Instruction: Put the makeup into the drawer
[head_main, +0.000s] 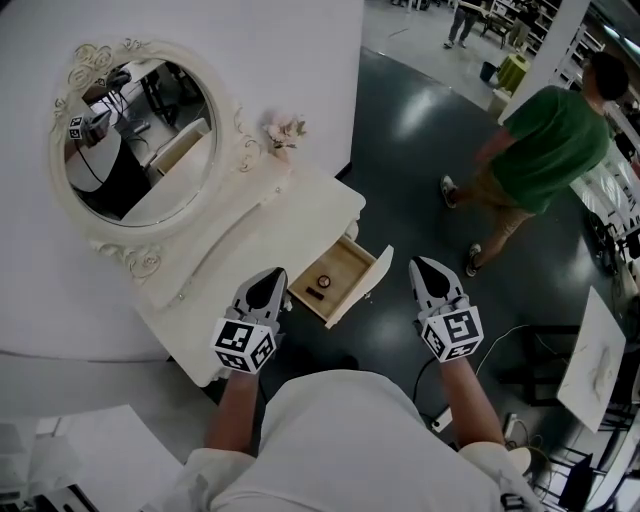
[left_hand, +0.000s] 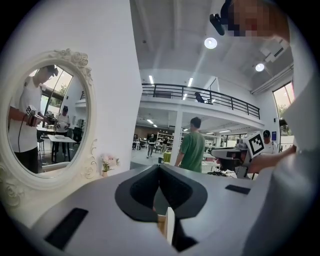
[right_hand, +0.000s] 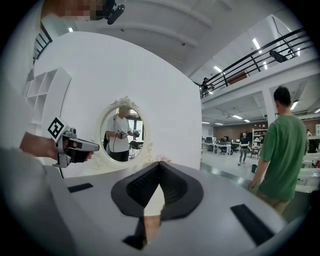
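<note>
The white vanity table (head_main: 250, 235) has its wooden drawer (head_main: 352, 262) pulled out to the right. Inside the drawer lie a small round makeup item (head_main: 323, 281) and a dark one (head_main: 315, 294). My left gripper (head_main: 271, 274) hovers just left of the drawer, over the table's front edge, shut and empty. My right gripper (head_main: 421, 264) hangs over the dark floor to the right of the drawer, also shut and empty. In the left gripper view the jaws of the left gripper (left_hand: 159, 168) meet at their tips. The right gripper view shows the right gripper (right_hand: 160, 165) closed the same way.
An oval mirror (head_main: 135, 140) in an ornate white frame stands at the back of the vanity, with a small flower bunch (head_main: 285, 130) beside it. A person in a green shirt (head_main: 545, 140) walks across the dark floor at the right. A white table (head_main: 590, 360) stands at the lower right.
</note>
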